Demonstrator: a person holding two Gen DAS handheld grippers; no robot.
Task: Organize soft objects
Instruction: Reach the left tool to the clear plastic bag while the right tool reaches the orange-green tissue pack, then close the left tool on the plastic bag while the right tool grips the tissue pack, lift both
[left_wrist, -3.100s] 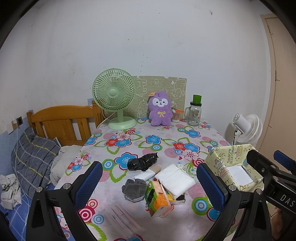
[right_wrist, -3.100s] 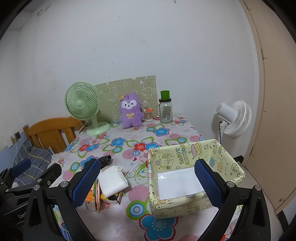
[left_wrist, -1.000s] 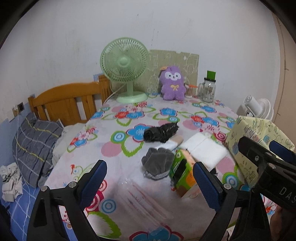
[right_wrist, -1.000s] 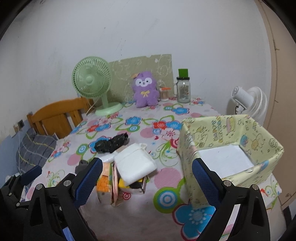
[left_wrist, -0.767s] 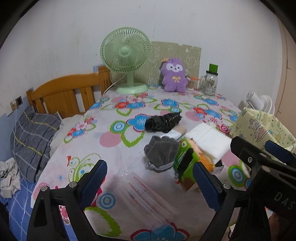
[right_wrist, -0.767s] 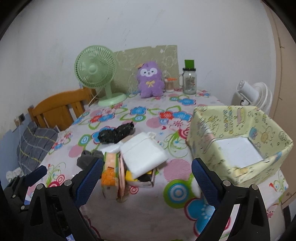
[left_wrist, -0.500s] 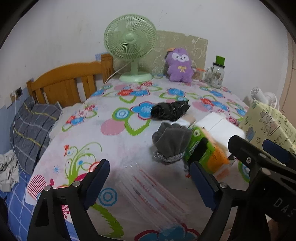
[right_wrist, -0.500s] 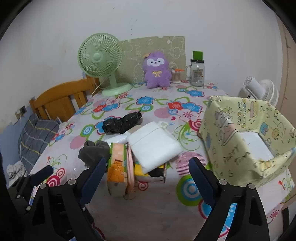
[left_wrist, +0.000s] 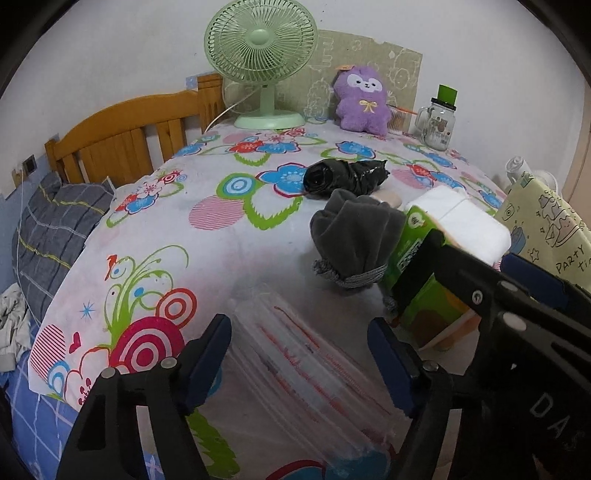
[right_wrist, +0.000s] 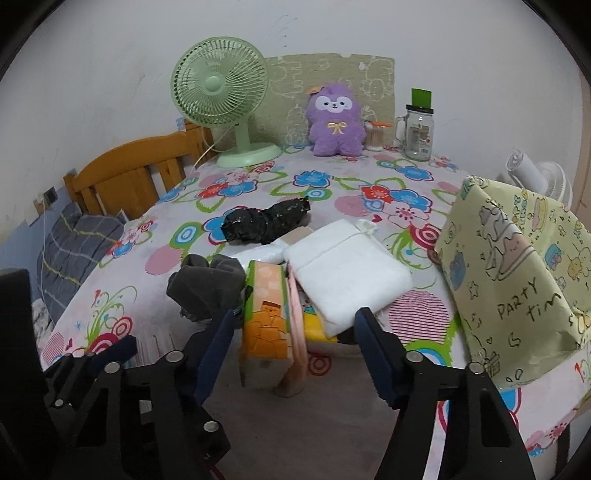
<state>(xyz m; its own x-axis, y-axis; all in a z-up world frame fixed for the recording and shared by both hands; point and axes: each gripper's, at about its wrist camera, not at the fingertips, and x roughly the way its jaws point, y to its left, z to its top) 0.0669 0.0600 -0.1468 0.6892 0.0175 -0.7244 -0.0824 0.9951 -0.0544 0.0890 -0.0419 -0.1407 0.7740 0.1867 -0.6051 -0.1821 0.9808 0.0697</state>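
Observation:
On the flowered tablecloth lie a grey glove bundle (left_wrist: 354, 236) (right_wrist: 207, 288), a black rolled bag (left_wrist: 343, 177) (right_wrist: 266, 221), a white folded pack (left_wrist: 461, 218) (right_wrist: 347, 269) and a green-orange tissue pack (left_wrist: 417, 269) (right_wrist: 266, 314). My left gripper (left_wrist: 301, 354) hangs low over a clear plastic packet (left_wrist: 303, 369). Its jaws are closing, and the pads do not press on the packet. My right gripper (right_wrist: 295, 339) has its jaws closing with the tissue pack between them, untouched. The yellow patterned box (right_wrist: 517, 280) stands to the right.
At the table's back stand a purple plush (right_wrist: 334, 118), a green fan (right_wrist: 221, 92) and a glass jar (right_wrist: 419, 133). A wooden headboard (left_wrist: 122, 136) and a bed with a grey pillow (left_wrist: 55, 229) lie left. A white floor fan (right_wrist: 535, 177) stands behind the box.
Both grippers have sunk toward the table and come nearer the pile. Their jaws have narrowed. The right gripper has shifted left, from the box to the tissue pack.

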